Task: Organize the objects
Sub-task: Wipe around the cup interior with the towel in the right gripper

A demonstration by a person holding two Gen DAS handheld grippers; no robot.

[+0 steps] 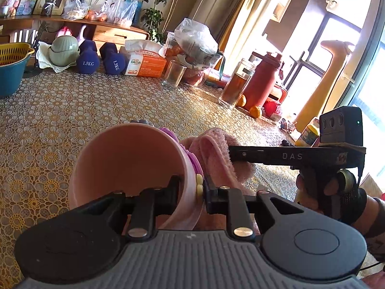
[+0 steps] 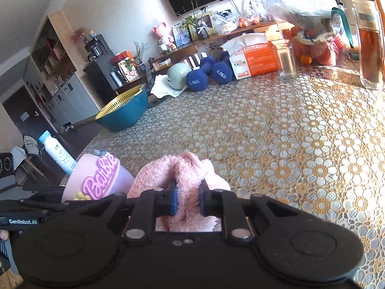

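While the left gripper (image 1: 191, 187) is clenched on the wall of the pink plastic cup with the raised purple Barbie lettering (image 1: 125, 166), one finger inside the rim and one outside, the cup hangs tilted with its mouth turned toward the camera and its smooth, matte inside bare; just beside it, to the right, the right gripper (image 2: 189, 201) is clenched on a bunched fold of the fluffy pink terry cloth (image 2: 182, 175), whose nap squeezes out around the blue pads. Cup and cloth sit close together above the near part of the lace-patterned yellow-and-white table cover (image 1: 72, 110); in the left wrist view the cloth touches or nearly touches the cup's outer wall, though I cannot tell which.

My reading is that the step in hand is pairing the two, either stuffing the cloth into the cup or wiping it; the next move then calls for swinging the soft bundle round the rim and into the open mouth while the cup is held steady. The cup is rigid and slick, so a pinch on its thin wall may slip; the cloth is limp and will sag and catch on the rim.
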